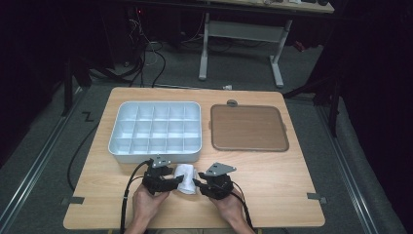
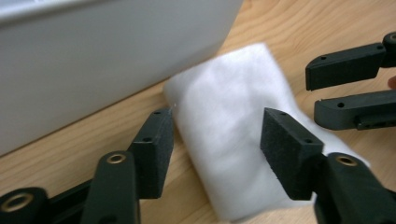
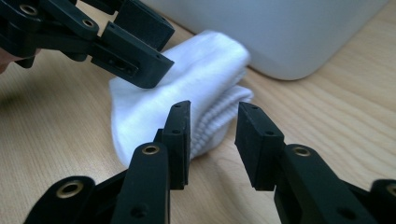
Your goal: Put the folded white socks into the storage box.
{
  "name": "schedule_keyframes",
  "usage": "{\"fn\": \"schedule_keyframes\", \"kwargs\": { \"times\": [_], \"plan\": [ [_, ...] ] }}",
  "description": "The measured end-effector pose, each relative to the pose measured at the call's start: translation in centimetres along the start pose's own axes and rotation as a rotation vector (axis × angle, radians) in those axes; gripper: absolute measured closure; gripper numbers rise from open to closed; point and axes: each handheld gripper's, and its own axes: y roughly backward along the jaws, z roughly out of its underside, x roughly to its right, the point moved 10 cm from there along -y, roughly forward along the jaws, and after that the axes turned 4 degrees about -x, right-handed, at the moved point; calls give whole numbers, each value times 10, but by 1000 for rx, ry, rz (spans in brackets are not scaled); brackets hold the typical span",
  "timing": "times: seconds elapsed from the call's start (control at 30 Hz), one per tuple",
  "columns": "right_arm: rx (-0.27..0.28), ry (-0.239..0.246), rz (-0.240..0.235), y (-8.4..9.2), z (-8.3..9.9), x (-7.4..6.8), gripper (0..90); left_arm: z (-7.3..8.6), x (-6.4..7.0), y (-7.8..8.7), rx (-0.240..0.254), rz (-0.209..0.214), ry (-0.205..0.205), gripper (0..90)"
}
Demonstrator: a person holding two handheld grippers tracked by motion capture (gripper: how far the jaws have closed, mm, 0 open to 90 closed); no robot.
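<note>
Sock (image 1: 185, 178) lies between my 2 tongs; left gripper (image 2: 217, 144) straddles it unclamped, right gripper (image 3: 212, 140) probably gapes at its end.

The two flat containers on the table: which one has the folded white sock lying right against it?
The white compartment tray on the left; the sock lies by its near wall. The brown tray to its right sits apart from the sock.

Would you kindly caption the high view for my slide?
Two hand-held grippers flank a folded white sock before a compartment tray.
</note>
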Motion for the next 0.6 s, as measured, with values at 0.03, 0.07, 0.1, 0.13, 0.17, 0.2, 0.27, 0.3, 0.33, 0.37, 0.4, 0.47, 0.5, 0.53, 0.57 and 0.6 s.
{"fn": "schedule_keyframes", "kwargs": {
  "times": [0.03, 0.07, 0.1, 0.13, 0.17, 0.2, 0.27, 0.3, 0.33, 0.37, 0.4, 0.47, 0.5, 0.53, 0.57, 0.6],
  "plan": [
    [7, -2, 6, 3, -1, 2, 650, -2, 2, 0, 5, 8, 19, 413],
    [11, -5, 11, 6, -1, 4, 648, -5, 3, 0, 3, 17, 27, 399],
    [19, -7, 18, 10, -1, 9, 645, -6, 4, -1, 0, 18, 25, 390],
    [20, -10, 27, 13, 1, 13, 642, -7, 5, -2, -2, 18, 25, 385],
    [21, -18, 35, 16, 2, 18, 639, -7, 7, -4, -6, 21, 31, 379],
    [21, -25, 43, 18, 4, 23, 635, -8, 8, -5, -6, 25, 37, 374],
    [13, -38, 61, 23, 9, 33, 629, -9, 9, -7, -5, 32, 65, 368],
    [9, -49, 77, 26, 14, 40, 625, -9, 8, -8, -5, 30, 69, 362],
    [6, -54, 88, 28, 17, 45, 623, -9, 7, -10, -2, 25, 72, 361],
    [1, -65, 101, 31, 21, 51, 619, -9, 6, -12, 0, 19, 77, 358],
    [-3, -80, 115, 34, 26, 57, 615, -9, 4, -13, -5, 14, 78, 357],
    [-11, -104, 144, 40, 34, 71, 608, -7, 0, -16, -4, -8, 79, 357],
    [-13, -110, 159, 43, 39, 78, 602, -6, -3, -18, -6, -20, 79, 359],
    [-18, -126, 174, 46, 43, 83, 597, -3, -7, -20, -13, -28, 84, 359],
    [-25, -142, 195, 50, 49, 92, 591, -2, -8, -20, -16, -30, 88, 353],
    [-29, -146, 205, 52, 52, 96, 590, -2, -9, -21, -14, -32, 97, 349]
  ]
}}
